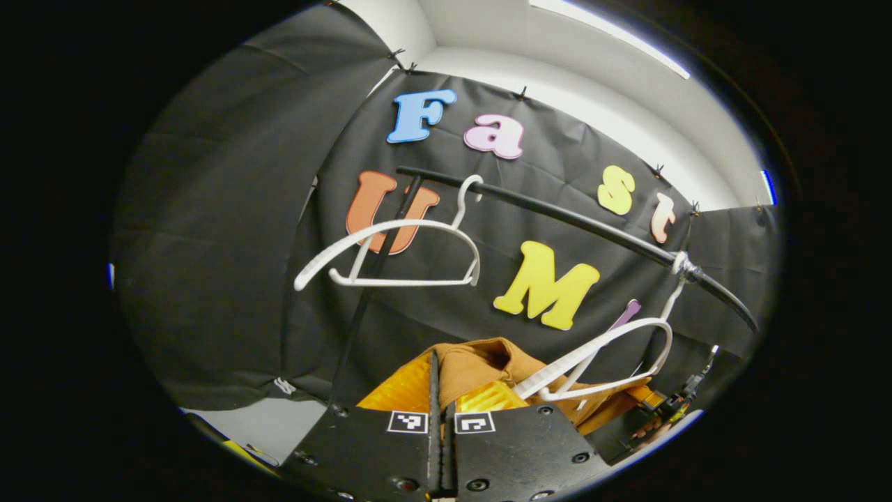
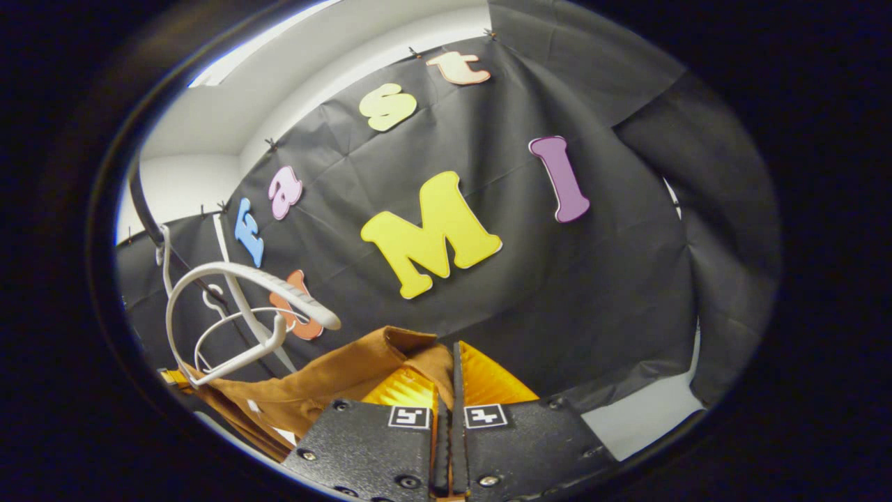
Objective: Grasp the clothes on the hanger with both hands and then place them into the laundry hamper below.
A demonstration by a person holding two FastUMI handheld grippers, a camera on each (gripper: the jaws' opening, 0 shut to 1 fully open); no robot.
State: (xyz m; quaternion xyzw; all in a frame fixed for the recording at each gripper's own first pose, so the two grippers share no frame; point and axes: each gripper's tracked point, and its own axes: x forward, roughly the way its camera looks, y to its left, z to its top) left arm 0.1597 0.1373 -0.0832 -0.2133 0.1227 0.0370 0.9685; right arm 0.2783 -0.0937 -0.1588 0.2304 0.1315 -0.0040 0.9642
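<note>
At the bottom of the left gripper view, the left gripper has its jaws drawn together on a fold of the brown garment, the cloth bunched just ahead of the fingertips and pinched between them. At the bottom of the right gripper view, the right gripper likewise has its jaws closed on another part of the same garment, which spreads away to the left of the fingers in loose wrinkles. In the left gripper view, the garment lies just under a white hanger that hangs tilted from the right part of a black rail; the lower bar of that hanger lies across the cloth, though whether the garment is hooked on it I cannot tell. Farther left on the rail hangs a second white hanger, bare and well apart from the garment. In the right gripper view, the near hanger shows at the left, its arm arching above the brown cloth, with the other hanger smaller behind it. At the far right of the left gripper view, beyond the cloth, a hand shows partly at the edge, holding the other gripper. Behind everything hangs the black cloth wall, with a pale ceiling above it.
</note>
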